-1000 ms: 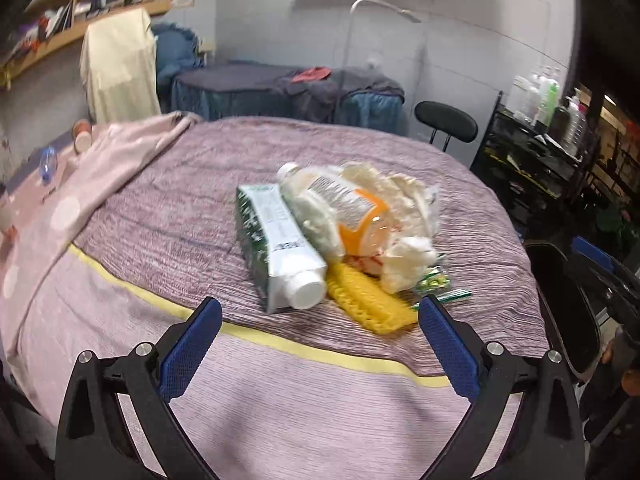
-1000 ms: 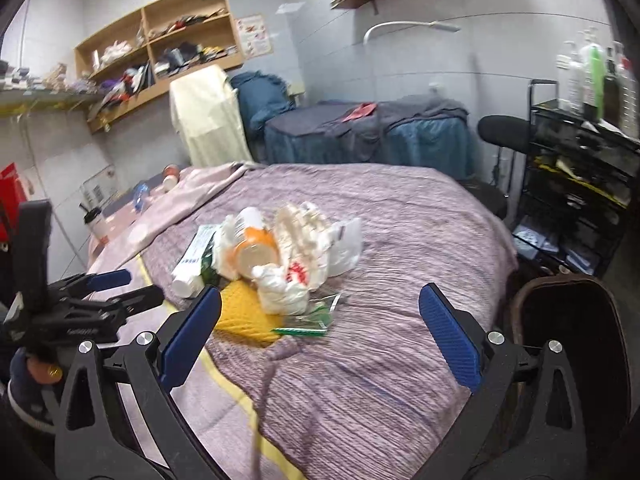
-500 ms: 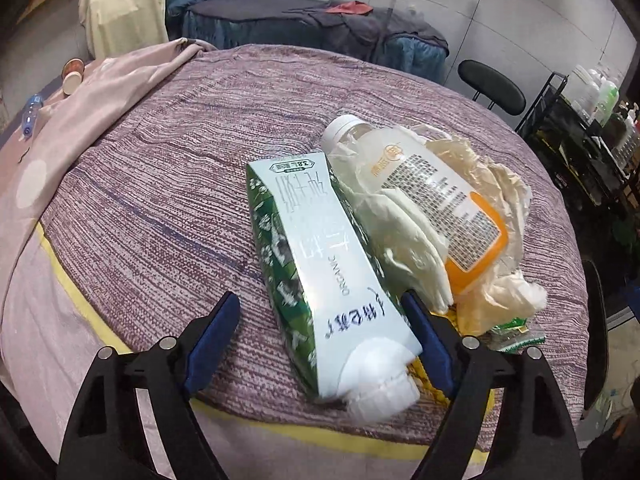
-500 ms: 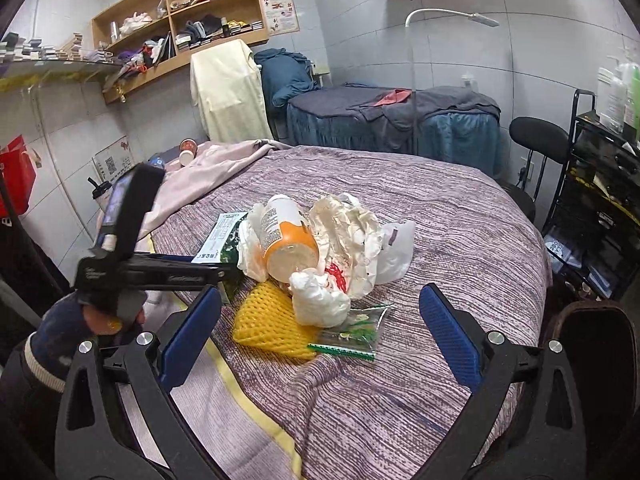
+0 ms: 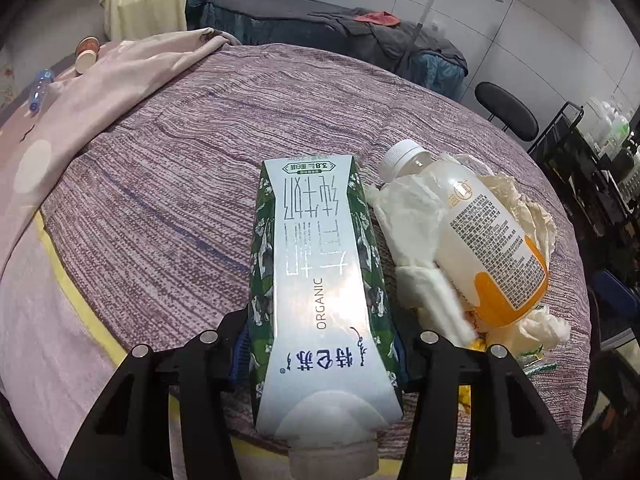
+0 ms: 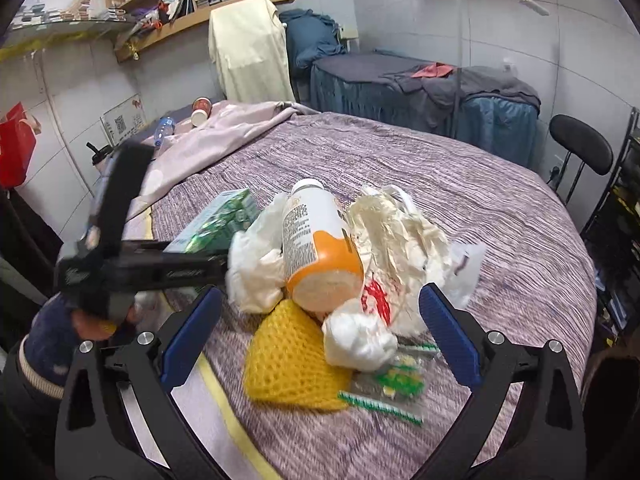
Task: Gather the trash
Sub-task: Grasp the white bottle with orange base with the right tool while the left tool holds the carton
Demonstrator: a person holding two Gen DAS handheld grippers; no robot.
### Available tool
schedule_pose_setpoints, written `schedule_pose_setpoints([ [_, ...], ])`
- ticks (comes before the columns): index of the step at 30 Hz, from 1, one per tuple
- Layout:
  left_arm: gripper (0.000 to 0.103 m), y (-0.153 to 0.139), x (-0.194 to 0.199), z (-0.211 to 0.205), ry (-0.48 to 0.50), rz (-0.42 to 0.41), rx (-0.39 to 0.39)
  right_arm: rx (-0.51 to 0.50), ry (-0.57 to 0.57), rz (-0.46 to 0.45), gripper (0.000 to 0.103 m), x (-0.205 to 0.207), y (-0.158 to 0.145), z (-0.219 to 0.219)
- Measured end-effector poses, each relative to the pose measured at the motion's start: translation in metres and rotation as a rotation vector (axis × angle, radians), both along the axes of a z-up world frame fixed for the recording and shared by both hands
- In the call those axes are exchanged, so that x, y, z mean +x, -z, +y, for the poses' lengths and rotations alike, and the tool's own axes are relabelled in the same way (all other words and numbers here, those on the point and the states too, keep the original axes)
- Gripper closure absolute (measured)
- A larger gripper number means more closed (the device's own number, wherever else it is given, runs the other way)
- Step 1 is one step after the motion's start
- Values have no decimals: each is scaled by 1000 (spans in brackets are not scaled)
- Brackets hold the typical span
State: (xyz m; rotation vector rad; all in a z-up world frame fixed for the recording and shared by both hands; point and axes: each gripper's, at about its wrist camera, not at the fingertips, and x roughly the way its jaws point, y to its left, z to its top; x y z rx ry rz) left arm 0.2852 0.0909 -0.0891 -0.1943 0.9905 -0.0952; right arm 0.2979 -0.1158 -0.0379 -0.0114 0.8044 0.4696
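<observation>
A green and white milk carton (image 5: 320, 292) lies on the purple bedspread (image 5: 180, 184), cap toward me. My left gripper (image 5: 320, 348) is shut on the carton, one finger on each side. Beside it lie a plastic bottle (image 5: 480, 240) with an orange base, crumpled white tissue (image 5: 416, 256) and a crinkled bag. In the right wrist view the pile shows the bottle (image 6: 320, 248), yellow foam net (image 6: 292, 364), tissue ball (image 6: 356, 340), green wrapper (image 6: 396, 380) and the carton (image 6: 216, 224). My right gripper (image 6: 320, 336) is open, hovering just before the pile.
A pink blanket (image 5: 80, 96) covers the bed's left side. A black stool (image 6: 580, 152) and a black rack (image 6: 624, 220) stand at the right. A massage bed (image 6: 420, 92) and shelves (image 6: 180, 4) are behind. Paper cups (image 6: 200, 108) sit far left.
My left gripper has moved forward over the carton and closed on its sides. My right gripper has come closer to the pile, still open.
</observation>
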Motion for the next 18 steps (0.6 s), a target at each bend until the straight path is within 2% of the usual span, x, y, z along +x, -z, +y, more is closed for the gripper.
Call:
schedule_pose_setpoints([
  [1,52,-1,-6,4,-7,-6,-12,-5,-6,16,7,11,3,4],
  [3,52,-4,-16,9,-22,-21,-23,-18,-17,41,18,28,7,11],
  [8,52,-17,-37,15,-40,-78,-10,-75,-26,128,20,70,26,30],
  [13,52,-23,-47,14,-45,-109,3,-156,-57,163,26,88,43,50],
  [15,52,-24,-47,13,-42,-111,-4,-157,-61,193,39,92,52,52],
  [18,52,-23,-50,10,-40,-114,-9,-119,-61,210,41,93,55,51],
])
